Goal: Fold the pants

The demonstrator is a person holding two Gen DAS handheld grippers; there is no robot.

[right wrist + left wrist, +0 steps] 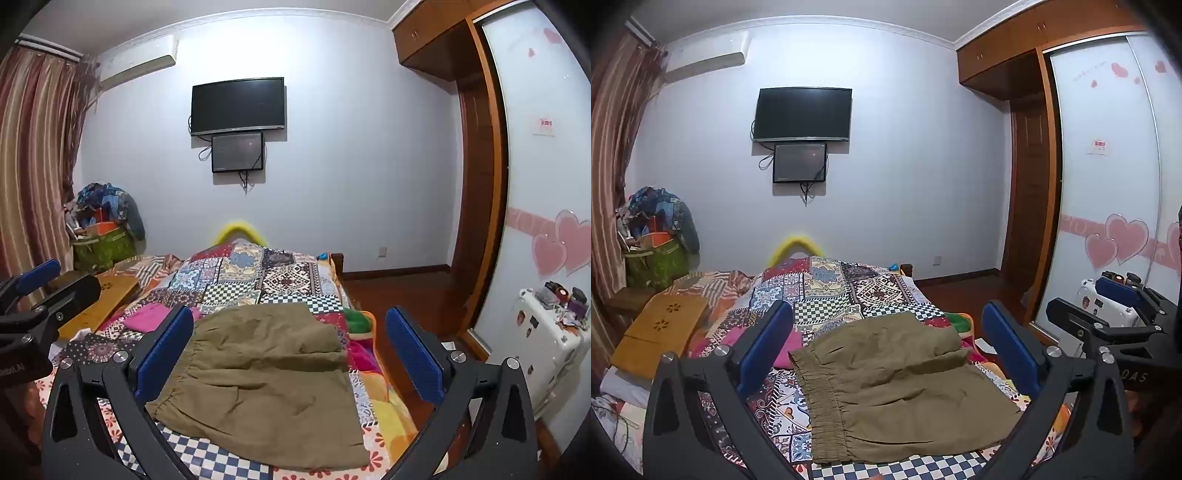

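Observation:
Olive-brown pants (897,384) lie on the patchwork bed cover (827,284), folded over themselves, with the elastic waistband toward the left. They also show in the right wrist view (266,380). My left gripper (886,339) is open and empty, held above the pants with its blue pads wide apart. My right gripper (291,343) is open and empty too, above the same pants. The right gripper's body shows at the right edge of the left wrist view (1108,325). The left gripper's body shows at the left edge of the right wrist view (40,295).
A pink cloth (147,315) lies on the bed left of the pants. A wooden lap table (661,328) sits at the bed's left. A white suitcase (546,350) stands by the wardrobe at right. A TV (803,114) hangs on the far wall.

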